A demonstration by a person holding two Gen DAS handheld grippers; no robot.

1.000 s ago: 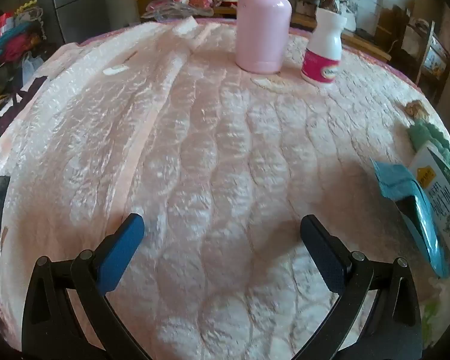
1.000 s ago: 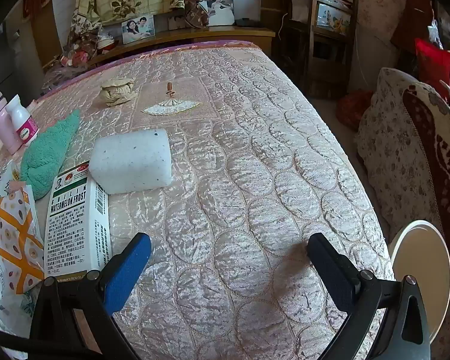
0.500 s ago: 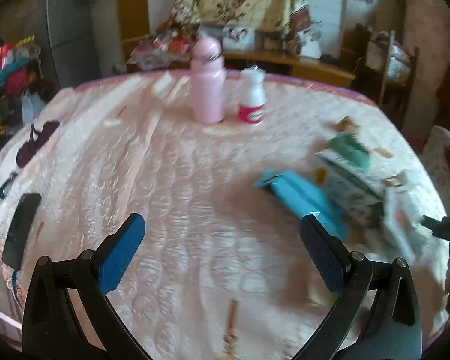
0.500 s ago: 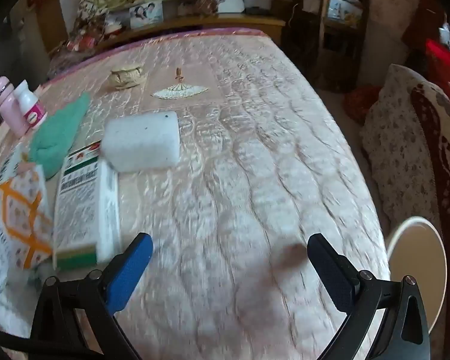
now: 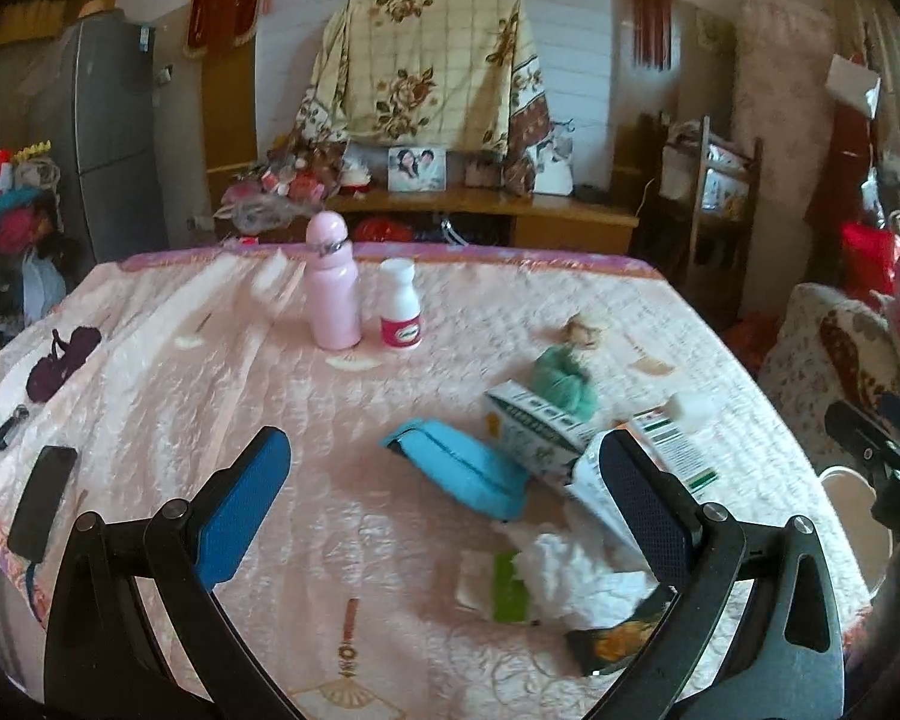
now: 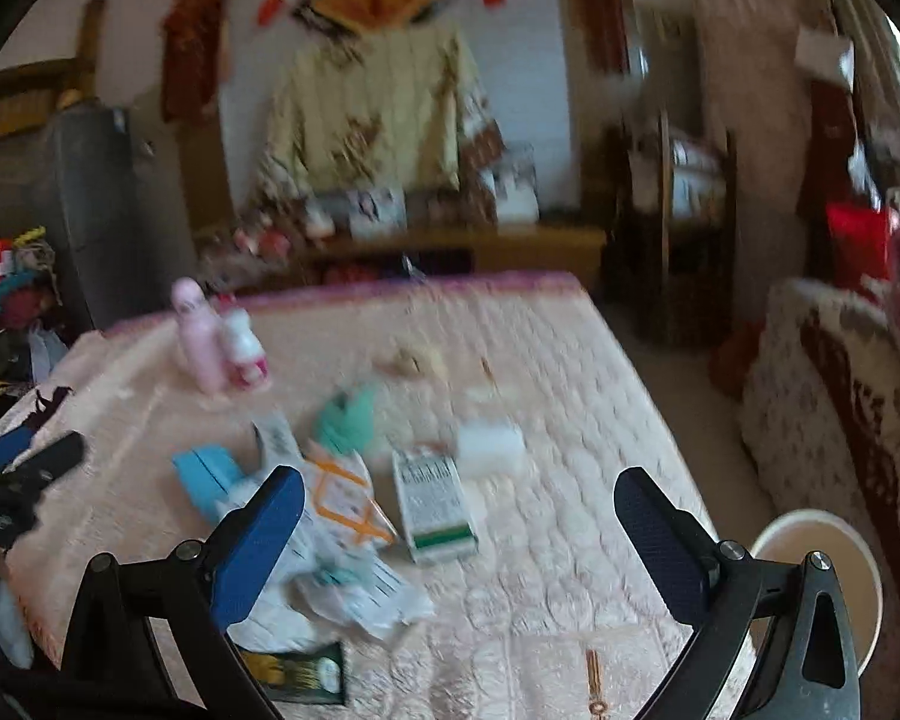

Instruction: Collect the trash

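Surveying the scene, both grippers hang above the near edge of the bed [image 5: 222, 360], neither touching anything. Left gripper [image 5: 444, 486]: jaws spread wide, empty. Right gripper [image 6: 459, 519]: jaws spread wide, empty.

Trash lies in a loose cluster on the quilted bed cover, right of centre in the left wrist view: a crumpled white tissue [image 5: 561, 570], a small dark wrapper [image 5: 621, 648] at the bed's near edge, a green-and-white carton [image 6: 432, 507], a printed paper bag [image 6: 345, 495], and a white block [image 6: 491, 447] just beyond the carton. A blue pouch [image 5: 462, 468], a pink bottle [image 5: 330, 294] and a white bottle [image 5: 399, 312] also stand on the bed; whether these count as trash cannot be told.

A round white bin [image 6: 822, 576] stands on the floor beside the bed, on the right side.

Judgement: no item is yet collected; the step in hand is selection and approach. The next move calls for lowering one gripper over a single piece, probably the nearest tissue or wrapper, and closing squarely. The right wrist view is blurred, so fine positions are uncertain.
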